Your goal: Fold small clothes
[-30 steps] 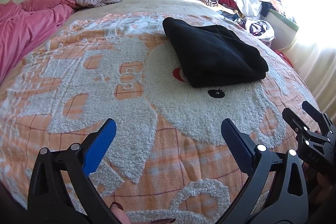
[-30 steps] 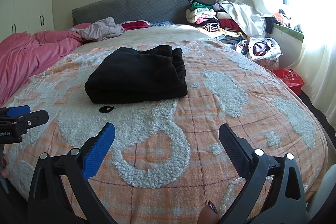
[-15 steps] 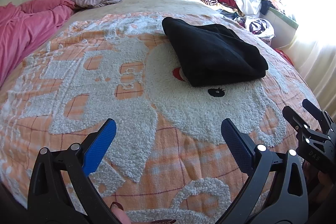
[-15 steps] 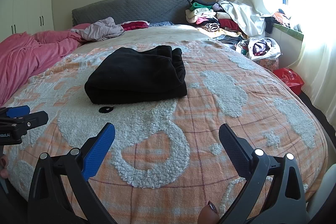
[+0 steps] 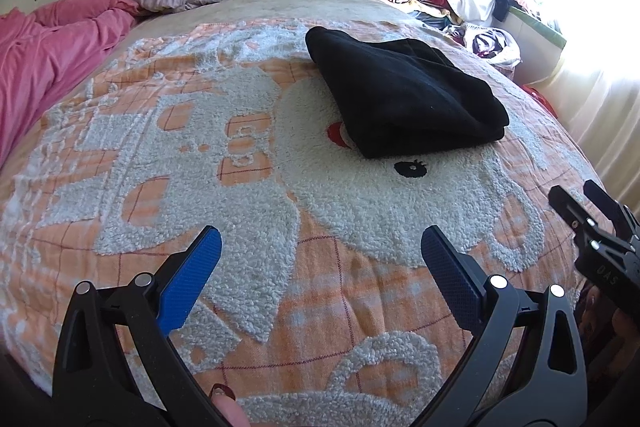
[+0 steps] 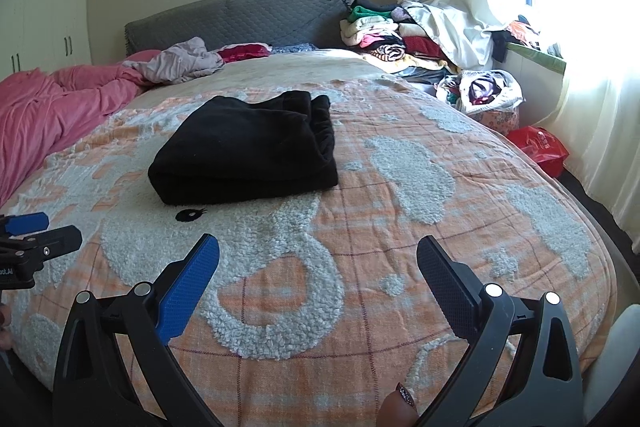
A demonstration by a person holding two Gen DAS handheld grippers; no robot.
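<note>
Black garment (image 6: 244,147) lies folded on the blanket (image 6: 400,227); left claw (image 5: 320,267) and right claw (image 6: 318,267) gape wide, empty.

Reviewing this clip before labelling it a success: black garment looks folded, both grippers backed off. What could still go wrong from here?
1. The folded black garment is thick and soft; its stacked layers at the far end look loose and may spring open if nudged.
2. It sits on a fluffy blanket, so lifting it with the open left gripper or right gripper could snag the pile or pinch only the top layers.
</note>
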